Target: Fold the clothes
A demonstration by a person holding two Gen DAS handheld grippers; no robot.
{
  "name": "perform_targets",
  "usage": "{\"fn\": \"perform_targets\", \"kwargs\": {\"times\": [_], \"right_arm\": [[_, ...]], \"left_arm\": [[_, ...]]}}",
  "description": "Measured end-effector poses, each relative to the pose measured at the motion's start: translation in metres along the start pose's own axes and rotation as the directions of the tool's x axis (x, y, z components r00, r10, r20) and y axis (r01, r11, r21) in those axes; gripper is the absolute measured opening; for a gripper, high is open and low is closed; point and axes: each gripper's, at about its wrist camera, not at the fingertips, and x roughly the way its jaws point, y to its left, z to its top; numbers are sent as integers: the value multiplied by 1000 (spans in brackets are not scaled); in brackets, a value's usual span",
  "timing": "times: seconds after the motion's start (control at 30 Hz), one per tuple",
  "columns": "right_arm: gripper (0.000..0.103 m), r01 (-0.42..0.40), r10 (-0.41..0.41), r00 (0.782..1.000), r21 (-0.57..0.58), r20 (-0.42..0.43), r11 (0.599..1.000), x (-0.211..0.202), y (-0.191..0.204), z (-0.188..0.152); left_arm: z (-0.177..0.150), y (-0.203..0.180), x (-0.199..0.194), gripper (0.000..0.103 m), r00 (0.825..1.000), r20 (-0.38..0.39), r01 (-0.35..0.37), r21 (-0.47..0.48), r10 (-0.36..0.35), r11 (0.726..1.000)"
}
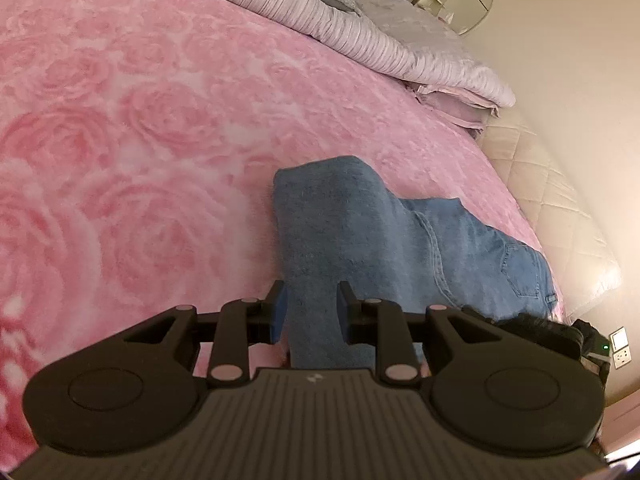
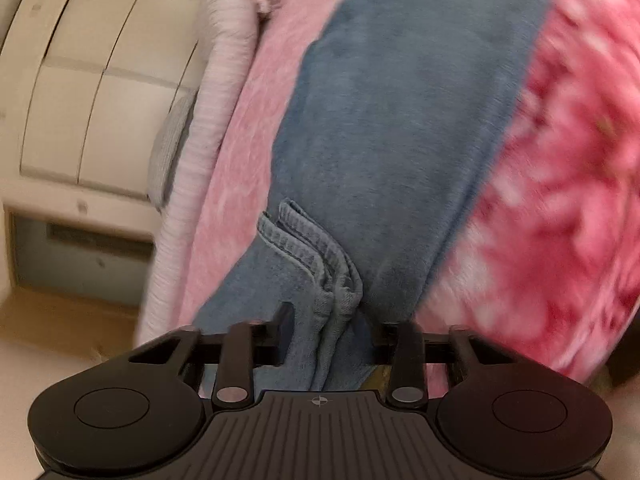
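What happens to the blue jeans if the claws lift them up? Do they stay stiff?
Probably floppy: the jeans already bend and drape in folds across the pink blanket. Likely heavyish, since the denim hem looks thick. They shouldn't slip much; the cloth looks rough.

I am working in a home bedroom. A bed fills most of the left wrist view, covered by a pink fleece blanket (image 1: 160,120) printed with large roses. Along the upper right lies a bunched pale striped duvet (image 1: 320,12) with pillows. At the far right edge I see a quilted cream mattress side (image 1: 540,184), and a round mirror (image 1: 472,8) in the top right corner. On the left of the right wrist view stands cream panelled furniture (image 2: 88,80).
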Motion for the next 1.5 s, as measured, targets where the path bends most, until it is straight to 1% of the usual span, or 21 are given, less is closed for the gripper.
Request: {"fn": "perform_targets", "kwargs": {"times": [0.03, 0.13, 0.23, 0.3, 0.4, 0.47, 0.53, 0.6, 0.73, 0.77, 0.8, 0.87, 0.93, 0.97, 1.0, 1.1, 1.17, 1.3, 1.4, 1.47, 1.5], "right_arm": [[10, 12, -11, 1000, -56, 14, 998, 1, 5, -2], [9, 18, 40, 978, -270, 205, 963, -30, 32, 1], [9, 80, 110, 909, -426, 402, 901, -73, 51, 14], [9, 135, 90, 872, -413, 481, 901, -91, 41, 35], [9, 172, -68, 894, -201, 442, 964, -87, -9, 70], [14, 176, -168, 928, 5, 334, 984, -76, -52, 87], [20, 46, -90, 943, 143, 319, 989, -78, -85, 90], [26, -36, -26, 944, 182, 328, 983, -81, -95, 89], [32, -40, -1, 950, 124, 312, 991, -73, -92, 94], [31, -2, -20, 953, 73, 303, 997, -70, -86, 95], [11, 39, -42, 954, 17, 295, 999, -67, -79, 96], [7, 136, -85, 949, -150, 303, 979, -64, -57, 102], [6, 122, -24, 937, -262, 348, 957, -71, -42, 108], [6, 116, 13, 927, -317, 376, 941, -78, -34, 110], [6, 131, 45, 901, -371, 431, 919, -90, -27, 111], [6, 179, 123, 797, -426, 592, 887, -122, -32, 125], [6, 212, 48, 797, -354, 602, 911, -122, -57, 145], [7, 200, -113, 869, -134, 481, 971, -103, -123, 189], [7, 217, -81, 855, -211, 512, 953, -110, -113, 191], [7, 169, 18, 841, -294, 541, 941, -114, -93, 194], [7, 160, 84, 823, -371, 561, 915, -118, -77, 193]], "left_arm": [[5, -2, 2, 21, 1000, 3, 4, 11, -4, 1000], [20, -15, 7, 21, 1000, 10, 27, 68, -27, 997], [33, -38, 21, 21, 997, -7, 73, 145, -73, 987], [35, -56, 39, 21, 994, -33, 106, 192, -101, 976], [30, -78, 70, 21, 989, -81, 142, 228, -126, 963], [25, -91, 90, 21, 984, -118, 156, 242, -130, 958], [21, -99, 103, 21, 985, -132, 143, 261, -112, 955], [21, -103, 110, 24, 987, -130, 126, 277, -92, 953], [25, -108, 118, 26, 988, -141, 104, 297, -64, 949], [25, -109, 119, 27, 988, -142, 95, 306, -53, 947], [26, -111, 119, 27, 988, -145, 92, 308, -48, 947], [29, -117, 121, 26, 987, -154, 94, 304, -49, 948], [32, -128, 124, 26, 987, -148, 102, 317, -58, 943], [34, -135, 125, 26, 988, -139, 109, 328, -67, 938], [36, -142, 126, 26, 988, -128, 123, 340, -84, 932], [41, -162, 138, 26, 985, -128, 159, 364, -119, 918], [41, -173, 157, 26, 983, -150, 161, 388, -111, 907], [32, -189, 190, 26, 979, -194, 141, 444, -59, 885], [29, -190, 199, 26, 979, -198, 128, 446, -42, 886], [29, -189, 201, 24, 979, -196, 129, 424, -48, 896], [29, -190, 201, 23, 980, -191, 129, 417, -52, 900]]}}
